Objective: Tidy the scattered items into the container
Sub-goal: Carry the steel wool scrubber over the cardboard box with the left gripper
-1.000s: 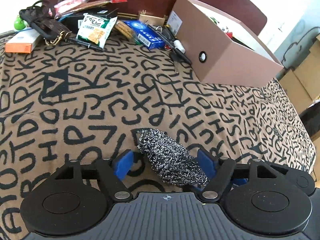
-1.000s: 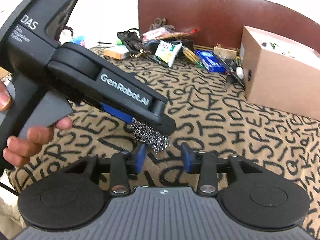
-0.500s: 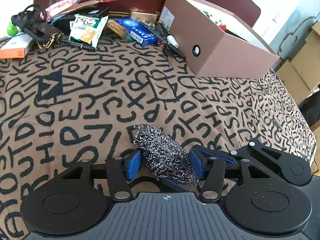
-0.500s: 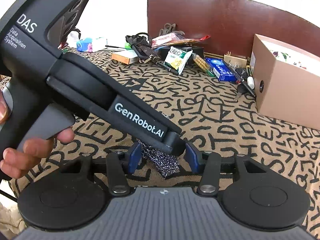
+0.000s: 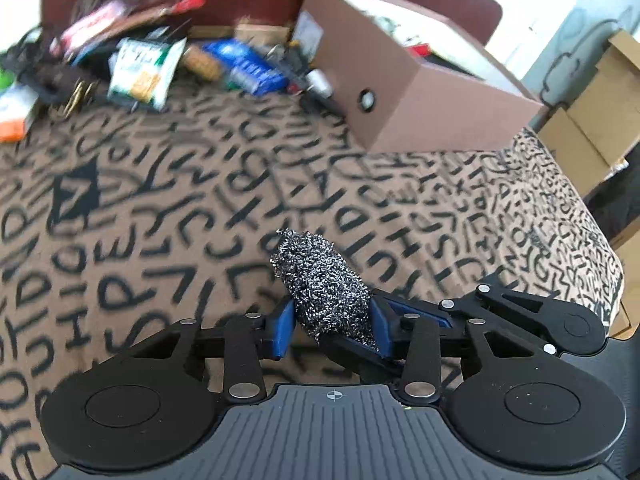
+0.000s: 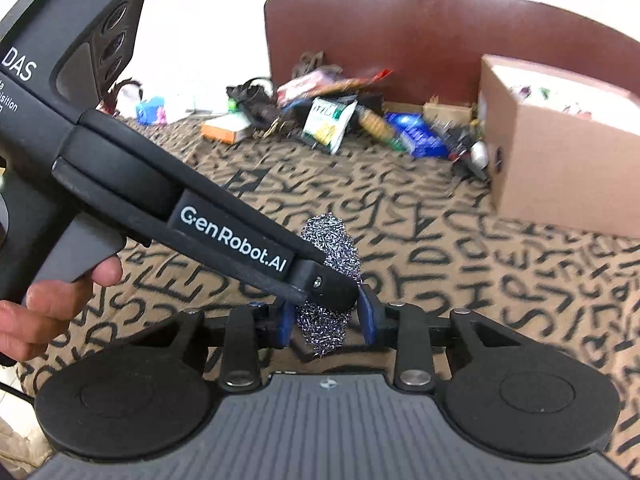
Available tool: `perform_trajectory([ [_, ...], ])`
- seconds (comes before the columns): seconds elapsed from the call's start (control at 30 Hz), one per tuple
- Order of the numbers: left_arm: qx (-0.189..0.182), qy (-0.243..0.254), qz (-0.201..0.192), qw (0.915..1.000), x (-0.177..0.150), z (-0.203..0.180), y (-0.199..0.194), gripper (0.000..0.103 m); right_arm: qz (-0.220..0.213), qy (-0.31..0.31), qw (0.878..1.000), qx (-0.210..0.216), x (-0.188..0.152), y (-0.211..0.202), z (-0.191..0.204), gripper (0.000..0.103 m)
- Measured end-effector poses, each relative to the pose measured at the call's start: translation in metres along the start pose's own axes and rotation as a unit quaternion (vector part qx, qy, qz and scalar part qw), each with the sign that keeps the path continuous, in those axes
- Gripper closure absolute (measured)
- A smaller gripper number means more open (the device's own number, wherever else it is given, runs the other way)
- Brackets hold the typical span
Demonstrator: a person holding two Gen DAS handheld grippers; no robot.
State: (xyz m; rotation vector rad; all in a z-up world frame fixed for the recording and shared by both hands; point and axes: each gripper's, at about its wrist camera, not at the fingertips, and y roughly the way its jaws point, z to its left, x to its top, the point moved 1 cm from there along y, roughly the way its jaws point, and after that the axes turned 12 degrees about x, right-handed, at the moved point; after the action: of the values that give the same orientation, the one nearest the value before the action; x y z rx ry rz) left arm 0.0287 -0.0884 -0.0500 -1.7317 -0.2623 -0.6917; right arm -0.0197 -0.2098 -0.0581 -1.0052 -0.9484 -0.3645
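Left claw [image 5: 332, 330] is clamped on the silver steel-wool scouring ball [image 5: 320, 284], blue pads squeezing its lower half so the top bulges out in front. In the right wrist view the right claw [image 6: 324, 320] sits around the same scrubber [image 6: 330, 248] from its own side, blue pads [image 6: 285, 322] just beside the wire. I honestly can't tell if they're pressing it or only bracketing it, since the left tool's black arm [image 6: 240, 240] crosses right in front. So the scourer is up off the brown letter-print cloth [image 5: 160, 220], pinched between two tools at once.

Looks like a handoff or a regrip to me, with most of the tidying left: the pile of snack packets and boxes [image 6: 332, 120] is still heaped by the dark red backboard [image 6: 400, 28], next to the open tan cardboard box [image 6: 560, 152] that is well apart from the claws, off to the right.

If I were doing this step, I'd make sure one claw has a firm bite before the other lets go. Steel wool is springy and snaggy, so it can cling to a pad and get dragged. Grab it around the fat middle, release slowly, then carry it over the box rim [image 5: 440, 52] before dropping it in.
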Motion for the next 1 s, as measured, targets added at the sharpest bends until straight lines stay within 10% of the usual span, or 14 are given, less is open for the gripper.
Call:
perform_trajectory([
  [0.53,-0.039,0.074,-0.131,0.9878,0.116,-0.079,-0.026,0.052,-0.121,-0.046,0.986,-0.100,0.078,-0.061,-0.066,0.066],
  [1.0,-0.103,0.054,-0.131,0.9844,0.253,-0.124,0.040,0.049,-0.133,-0.045,0.978,-0.157,0.164,-0.060,-0.193,0.066],
])
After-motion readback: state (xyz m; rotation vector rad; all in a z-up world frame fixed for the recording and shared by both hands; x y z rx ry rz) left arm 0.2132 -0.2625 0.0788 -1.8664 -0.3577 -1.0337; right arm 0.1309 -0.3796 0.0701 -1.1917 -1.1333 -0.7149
